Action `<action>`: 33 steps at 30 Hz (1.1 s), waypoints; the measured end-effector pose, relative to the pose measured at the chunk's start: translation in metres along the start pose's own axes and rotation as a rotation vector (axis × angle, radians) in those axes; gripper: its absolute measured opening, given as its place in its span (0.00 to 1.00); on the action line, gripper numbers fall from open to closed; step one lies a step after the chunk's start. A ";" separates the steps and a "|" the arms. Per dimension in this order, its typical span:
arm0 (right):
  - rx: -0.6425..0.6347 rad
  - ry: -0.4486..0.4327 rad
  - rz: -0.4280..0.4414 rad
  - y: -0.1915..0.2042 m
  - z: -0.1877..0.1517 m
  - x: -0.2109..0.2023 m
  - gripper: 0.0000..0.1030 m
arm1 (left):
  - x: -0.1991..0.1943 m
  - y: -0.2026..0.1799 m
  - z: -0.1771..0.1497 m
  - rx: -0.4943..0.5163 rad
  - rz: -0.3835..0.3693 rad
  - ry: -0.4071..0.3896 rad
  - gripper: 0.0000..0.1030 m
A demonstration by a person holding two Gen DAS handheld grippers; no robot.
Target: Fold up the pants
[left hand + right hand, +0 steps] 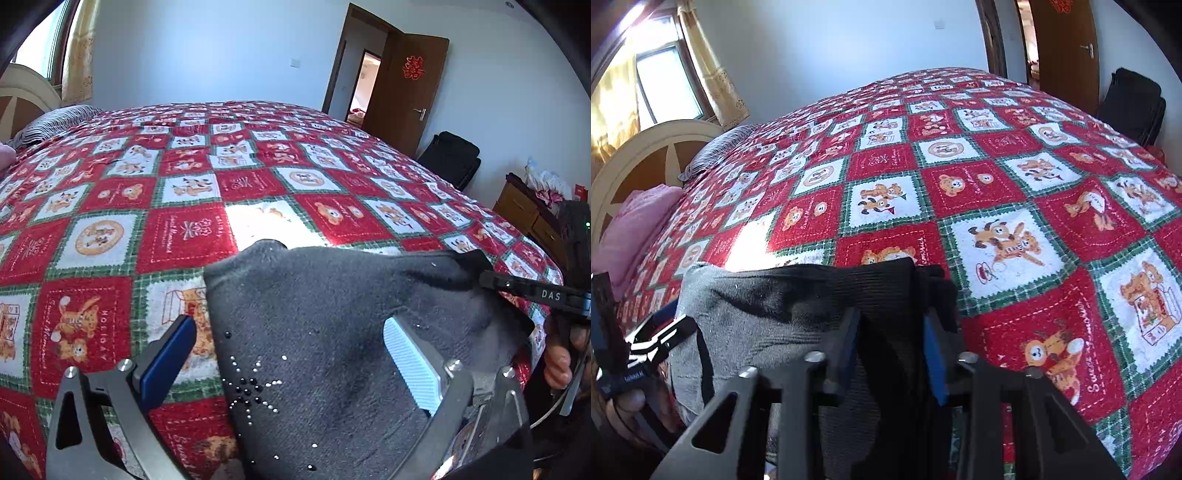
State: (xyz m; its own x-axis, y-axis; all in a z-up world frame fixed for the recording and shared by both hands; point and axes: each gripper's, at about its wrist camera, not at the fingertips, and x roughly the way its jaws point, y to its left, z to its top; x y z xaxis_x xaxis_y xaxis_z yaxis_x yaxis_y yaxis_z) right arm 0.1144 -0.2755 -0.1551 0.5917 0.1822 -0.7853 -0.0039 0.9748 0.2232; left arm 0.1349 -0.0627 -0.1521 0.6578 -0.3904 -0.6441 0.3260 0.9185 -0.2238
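The grey pants lie on the near edge of the bed, over the red patchwork quilt, with a rhinestone motif at 6 o'clock in the left wrist view. The black waistband is clamped between the right gripper fingers. The left gripper fingers are spread wide, released, above the fabric. A headboard sits at 9 o'clock, a brown door at 1 o'clock.
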 end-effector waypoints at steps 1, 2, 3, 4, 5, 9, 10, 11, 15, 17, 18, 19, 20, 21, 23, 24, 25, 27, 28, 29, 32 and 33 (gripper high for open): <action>0.003 -0.006 0.006 -0.001 0.000 -0.003 0.09 | 0.001 0.001 0.000 -0.003 -0.003 0.003 1.00; 0.002 -0.013 0.006 -0.001 0.000 -0.006 0.07 | 0.002 0.001 -0.001 -0.006 -0.003 0.010 1.00; 0.001 -0.019 0.003 -0.001 -0.001 -0.009 0.07 | 0.002 0.001 -0.002 -0.006 -0.003 0.013 1.00; -0.002 -0.029 -0.004 -0.001 -0.002 -0.011 0.07 | 0.002 0.001 -0.002 -0.005 -0.004 0.016 1.00; -0.002 -0.032 -0.009 -0.002 -0.002 -0.012 0.07 | 0.002 0.001 -0.002 -0.002 -0.001 0.017 1.00; 0.012 -0.030 -0.030 -0.008 -0.001 -0.013 0.07 | 0.002 0.002 -0.003 0.001 0.000 0.020 1.00; 0.015 -0.017 -0.034 -0.010 -0.001 -0.009 0.07 | 0.004 0.002 -0.003 0.000 0.000 0.025 1.00; 0.016 -0.004 -0.038 -0.012 -0.002 -0.004 0.07 | 0.006 0.003 -0.004 0.000 -0.001 0.033 1.00; -0.002 0.008 -0.044 -0.015 -0.003 0.004 0.07 | 0.010 0.004 -0.007 -0.005 -0.003 0.050 1.00; -0.005 -0.010 -0.048 -0.014 -0.002 -0.002 0.14 | 0.005 0.004 -0.004 0.004 0.012 0.044 1.00; 0.006 -0.021 -0.054 -0.014 -0.001 -0.006 0.21 | 0.002 0.003 -0.002 0.012 0.026 0.037 1.00; 0.004 -0.044 -0.080 -0.011 0.000 -0.012 0.34 | -0.002 0.002 0.001 0.023 0.040 0.021 1.00; -0.008 -0.070 -0.088 -0.007 0.002 -0.018 0.43 | -0.007 0.001 0.006 0.034 0.053 -0.004 1.00; -0.035 -0.123 -0.082 0.001 0.004 -0.028 0.44 | -0.010 0.000 0.010 0.042 0.059 -0.014 1.00; -0.102 -0.177 -0.046 0.019 0.006 -0.039 0.44 | -0.012 -0.006 0.022 0.063 0.064 -0.033 1.00; -0.135 -0.180 -0.024 0.028 0.007 -0.040 0.44 | -0.011 -0.010 0.027 0.077 0.055 -0.034 1.00; -0.179 -0.164 0.005 0.038 0.007 -0.037 0.44 | -0.008 -0.015 0.032 0.097 0.048 -0.029 1.00; -0.219 -0.136 0.033 0.050 0.005 -0.030 0.44 | 0.000 -0.031 0.040 0.145 0.037 -0.017 1.00; -0.224 -0.129 0.048 0.052 0.004 -0.027 0.44 | 0.005 -0.040 0.042 0.171 0.020 -0.005 1.00; -0.226 -0.117 0.074 0.054 0.004 -0.022 0.44 | 0.015 -0.047 0.043 0.202 0.011 0.021 1.00; -0.225 -0.021 0.068 0.054 0.007 0.002 0.44 | 0.051 -0.057 0.042 0.256 0.115 0.106 1.00; -0.197 0.002 0.019 0.047 0.010 0.012 0.44 | 0.060 -0.055 0.042 0.244 0.116 0.137 1.00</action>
State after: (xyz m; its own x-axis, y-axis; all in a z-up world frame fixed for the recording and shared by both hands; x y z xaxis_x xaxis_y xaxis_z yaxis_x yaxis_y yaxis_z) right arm 0.1297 -0.2287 -0.1485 0.5886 0.2012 -0.7830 -0.1732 0.9774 0.1209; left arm 0.1853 -0.1390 -0.1482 0.6081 -0.2568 -0.7512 0.4186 0.9077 0.0285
